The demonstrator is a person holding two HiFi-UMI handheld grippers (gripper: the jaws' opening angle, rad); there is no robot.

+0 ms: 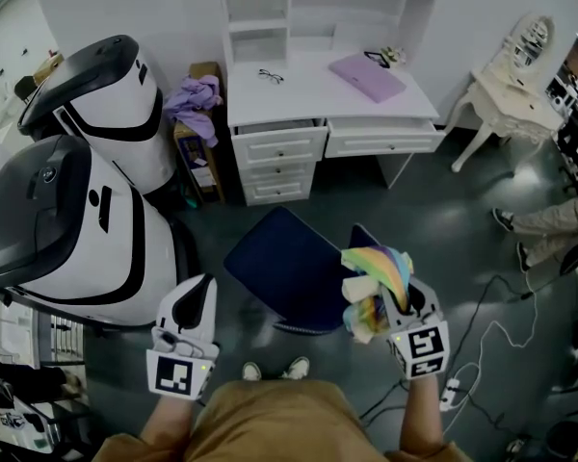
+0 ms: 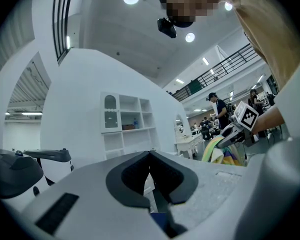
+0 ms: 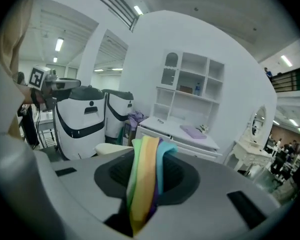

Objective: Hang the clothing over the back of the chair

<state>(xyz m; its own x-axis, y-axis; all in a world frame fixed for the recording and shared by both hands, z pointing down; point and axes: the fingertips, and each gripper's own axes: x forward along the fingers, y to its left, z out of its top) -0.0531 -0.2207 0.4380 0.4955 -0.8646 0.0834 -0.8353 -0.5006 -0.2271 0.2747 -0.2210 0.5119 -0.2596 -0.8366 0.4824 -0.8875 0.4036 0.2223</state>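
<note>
Right gripper view shows the right tongs [image 3: 140,204] clamped on the rainbow-striped fabric clothing [image 3: 145,174], which hangs bunched over the right edge of the dark blue padded chair [image 1: 284,268]. The left tongs [image 2: 152,184] are almost together and empty, left of the chair.

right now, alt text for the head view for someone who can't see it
Seen from above, the right gripper holds a bunched rainbow-striped garment beside a dark blue chair, while the left gripper hangs empty on the chair's other side. A white desk stands beyond the chair.
</note>
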